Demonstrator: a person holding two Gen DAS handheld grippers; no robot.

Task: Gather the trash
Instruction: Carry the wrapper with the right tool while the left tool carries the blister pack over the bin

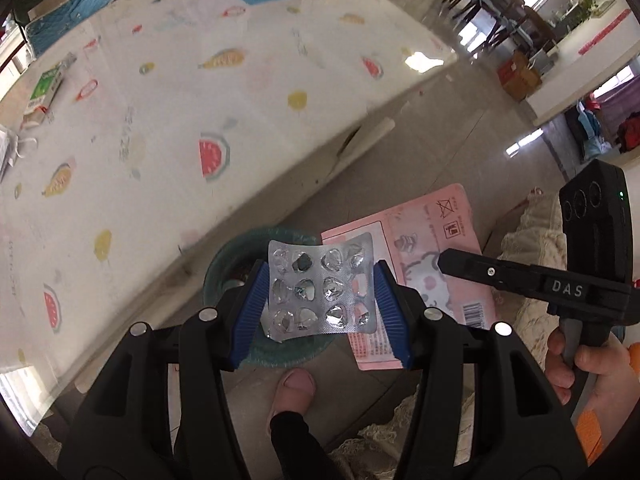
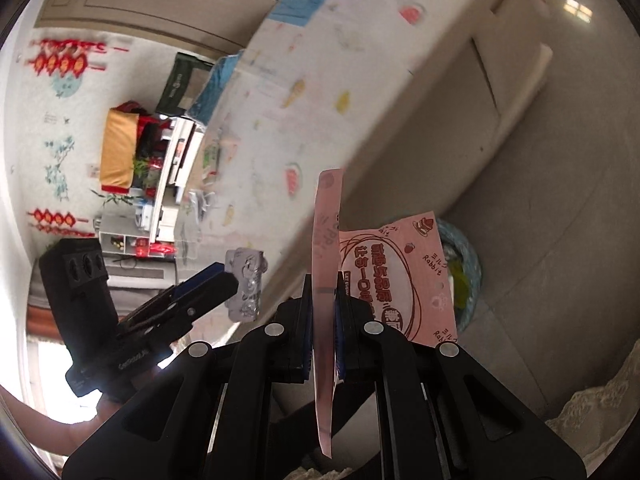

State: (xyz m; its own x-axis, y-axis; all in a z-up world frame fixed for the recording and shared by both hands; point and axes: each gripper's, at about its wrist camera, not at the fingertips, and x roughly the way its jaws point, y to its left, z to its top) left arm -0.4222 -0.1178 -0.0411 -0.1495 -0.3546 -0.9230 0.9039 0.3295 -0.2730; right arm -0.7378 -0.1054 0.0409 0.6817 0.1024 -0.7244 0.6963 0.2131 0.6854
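Blister pack: your left tongs (image 1: 320, 296) are clamped on the empty blister pack (image 1: 320, 288) by its two side edges, and it hangs right over the bin (image 1: 218, 268).
Pink wrapper: your right tongs (image 2: 323, 320) are pinched tight on the pink wrapper (image 2: 404, 276), gripping a folded edge, so most of it flaps loose just beside the bin, on the side away from the counter (image 1: 160, 120).
Bin: round, greenish liner, sits on the floor (image 1: 400, 160) tight against the counter's edge, with your foot (image 1: 296, 384) just on the near side of it.
Doing it well: I'd let the blister go first since it's already centred over the bin. Open wide so the foil edges don't snag on the blue pads (image 1: 252, 300). Then swing the wrapper over the bin's middle before letting go; it's light and will probably drift.
Left cam only: shows the pack squarely over the bin's mouth, plus a green carton (image 1: 46, 88) left on the counter, well away from the bin.
Right cam only: shows the wrapper's printed front and some yellow-green stuff already inside the bin (image 2: 460, 280).
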